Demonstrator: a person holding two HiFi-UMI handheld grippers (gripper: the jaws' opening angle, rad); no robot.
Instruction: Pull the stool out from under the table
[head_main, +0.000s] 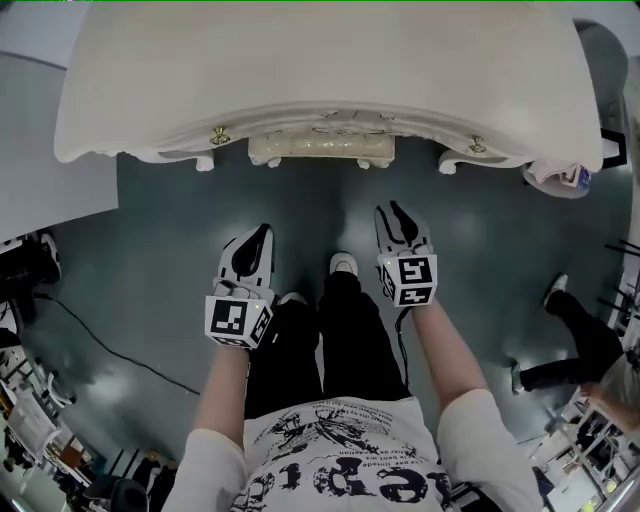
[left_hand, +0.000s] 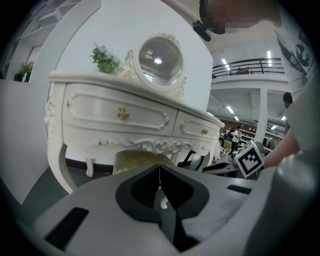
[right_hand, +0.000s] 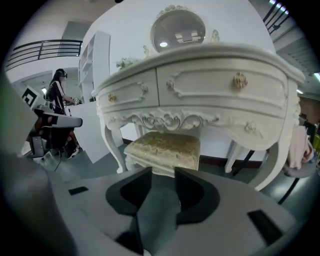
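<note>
The stool (head_main: 320, 148) sits pushed in under the counter (head_main: 320, 70), between its curved front legs. From the head view only the front edge of its gold cushion shows past the counter's rim, which suggests it is parked there out of the way and has not been drawn out yet. It lies straight ahead of both grippers and well apart from them, with bare floor in between. The left gripper (head_main: 258, 245) and right gripper (head_main: 398, 222) are held side by side, pointing forward and down toward the seat. This looks like an approach to its front edge rather than a grasp. In the left gripper view the jaws are pressed together, meeting along a thin line with nothing pinched, and the cushion is partly hidden beyond their tips. In the right gripper view the jaws stand slightly apart with a narrow gap and nothing between them, and the cushion is plainly visible just past the tips. Neither gripper touches the stool or the counter.
</note>
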